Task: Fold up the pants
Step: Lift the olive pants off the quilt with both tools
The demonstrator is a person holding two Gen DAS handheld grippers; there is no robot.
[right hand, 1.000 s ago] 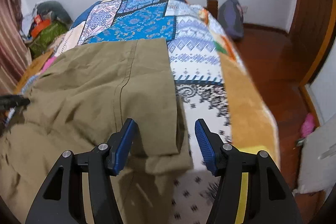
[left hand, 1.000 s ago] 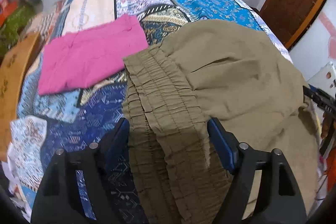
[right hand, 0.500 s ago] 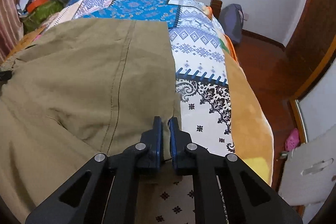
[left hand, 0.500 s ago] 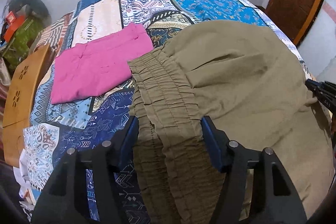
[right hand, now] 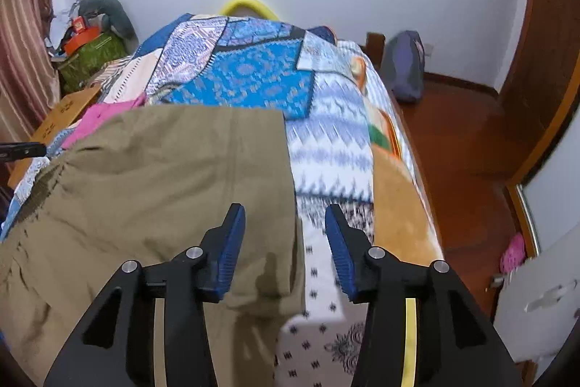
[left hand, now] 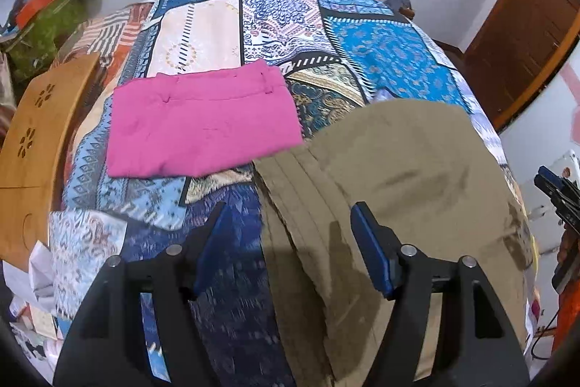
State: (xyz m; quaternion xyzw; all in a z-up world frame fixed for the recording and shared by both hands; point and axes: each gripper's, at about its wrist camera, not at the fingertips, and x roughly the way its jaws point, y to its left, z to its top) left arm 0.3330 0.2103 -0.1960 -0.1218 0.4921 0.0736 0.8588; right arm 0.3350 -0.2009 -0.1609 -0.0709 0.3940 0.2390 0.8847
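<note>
The olive-khaki pants (left hand: 398, 176) lie folded across the patterned bedspread (left hand: 275, 9), with the elastic waistband (left hand: 290, 184) at their left edge. My left gripper (left hand: 286, 242) is open and empty above the waistband. In the right wrist view the pants (right hand: 163, 176) fill the left half, their hem edge (right hand: 290, 191) running down the middle. My right gripper (right hand: 284, 242) is open and empty above that hem edge. The right gripper's tip also shows at the right edge of the left wrist view (left hand: 554, 191).
A folded pink garment (left hand: 203, 126) lies on the bed beyond the waistband. A wooden board (left hand: 32, 147) stands at the bed's left side. Green and orange bags (right hand: 90, 49) sit in the far left corner. The wood floor (right hand: 456, 147), a grey bag (right hand: 406, 68) and a door are to the right.
My right gripper, shut on the pants' hem half a second ago, has opened and let go. Both grippers have lifted back from the cloth. The pants lie flatter.
</note>
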